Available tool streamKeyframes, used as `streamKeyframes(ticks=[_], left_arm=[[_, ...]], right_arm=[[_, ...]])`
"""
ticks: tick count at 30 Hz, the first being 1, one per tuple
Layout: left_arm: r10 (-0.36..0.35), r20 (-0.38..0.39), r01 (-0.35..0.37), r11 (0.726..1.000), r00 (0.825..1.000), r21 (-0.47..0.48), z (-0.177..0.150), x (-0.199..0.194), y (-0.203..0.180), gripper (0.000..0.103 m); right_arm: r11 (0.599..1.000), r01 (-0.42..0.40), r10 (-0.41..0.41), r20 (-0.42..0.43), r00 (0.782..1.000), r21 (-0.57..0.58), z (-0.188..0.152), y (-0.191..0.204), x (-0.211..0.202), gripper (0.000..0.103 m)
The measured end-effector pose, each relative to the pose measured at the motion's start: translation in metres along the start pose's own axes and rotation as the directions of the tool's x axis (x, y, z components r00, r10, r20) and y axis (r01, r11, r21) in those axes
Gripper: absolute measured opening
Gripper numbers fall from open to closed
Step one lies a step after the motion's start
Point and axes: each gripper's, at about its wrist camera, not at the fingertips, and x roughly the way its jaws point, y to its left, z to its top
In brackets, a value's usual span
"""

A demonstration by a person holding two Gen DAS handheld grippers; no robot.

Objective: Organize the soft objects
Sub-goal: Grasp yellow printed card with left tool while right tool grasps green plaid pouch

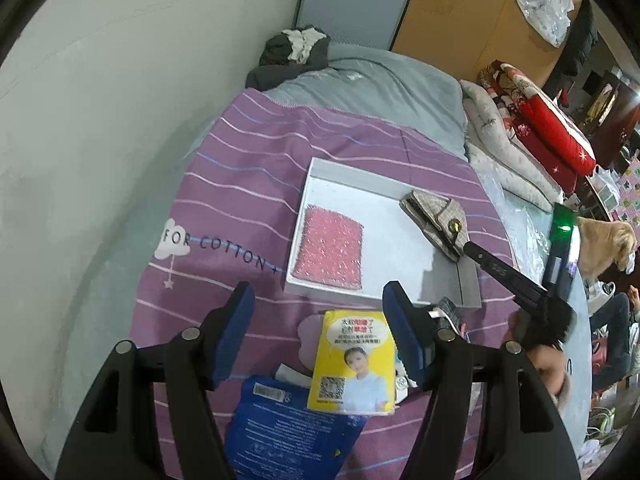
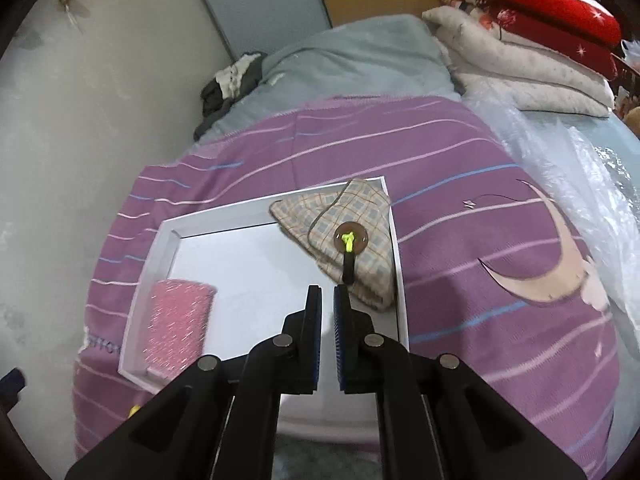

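Checked pouch at the tray's far right corner

Right gripper [image 2: 327, 296] nearly closed on its thin black loop; pouch [image 2: 344, 236] looks light, floppy; left gripper [image 1: 318, 334] wide, empty.

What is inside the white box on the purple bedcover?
Inside the white box are a pink sponge-like pad at one end and a plaid pouch at the other. Whatever is under them is covered.

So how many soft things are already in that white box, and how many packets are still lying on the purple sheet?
In the white box:
pink scrubby pad: 1
checked cloth pouch: 1
On the purple sheet:
yellow packet: 1
blue packet: 1
Total: 4
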Motion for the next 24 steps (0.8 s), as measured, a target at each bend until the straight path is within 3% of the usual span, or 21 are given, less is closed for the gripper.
streamKeyframes(ticks=[2,4,6,12,14,17,19,21,24], left_arm=[[-0.009,-0.007,0.009,1.000,1.000,0.000,0.000,-0.002,-0.003,0.067],[-0.008,0.004,0.008,1.000,1.000,0.009,-0.001,-0.009,-0.006,0.067],[-0.009,0.021,0.008,1.000,1.000,0.016,-0.001,-0.018,-0.009,0.067],[-0.030,0.090,0.027,0.999,0.996,0.040,0.002,-0.054,-0.022,0.067],[-0.053,0.117,0.047,0.997,0.992,0.055,0.007,-0.064,-0.028,0.067],[-0.100,0.175,0.085,0.992,0.979,0.091,0.019,-0.078,-0.040,0.067],[-0.057,0.185,0.037,0.993,0.981,0.111,0.032,-0.080,-0.054,0.067],[0.008,0.165,-0.030,0.991,0.986,0.127,0.046,-0.072,-0.067,0.067],[0.077,0.131,-0.094,0.987,0.988,0.128,0.054,-0.052,-0.075,0.067]], right_arm=[[1.000,-0.015,0.015,-0.002,1.000,0.013,-0.004,0.002,-0.013,0.017],[0.999,-0.023,0.023,-0.001,1.000,0.022,-0.007,0.003,-0.024,0.041],[0.999,-0.015,0.014,0.009,1.000,0.031,-0.007,0.007,-0.038,0.055],[0.990,0.028,-0.024,-0.027,0.999,0.139,0.009,0.014,-0.066,0.059],[0.986,0.037,-0.036,-0.009,0.999,0.165,0.018,0.019,-0.078,0.063],[0.976,0.108,-0.121,0.061,0.991,0.186,0.032,0.030,-0.100,0.067],[0.967,0.145,-0.169,0.102,0.980,0.209,0.040,0.036,-0.114,0.074],[0.960,0.154,-0.195,0.160,0.968,0.235,0.047,0.042,-0.128,0.074],[0.924,0.220,-0.301,0.237,0.924,0.312,0.043,0.044,-0.145,0.082]])
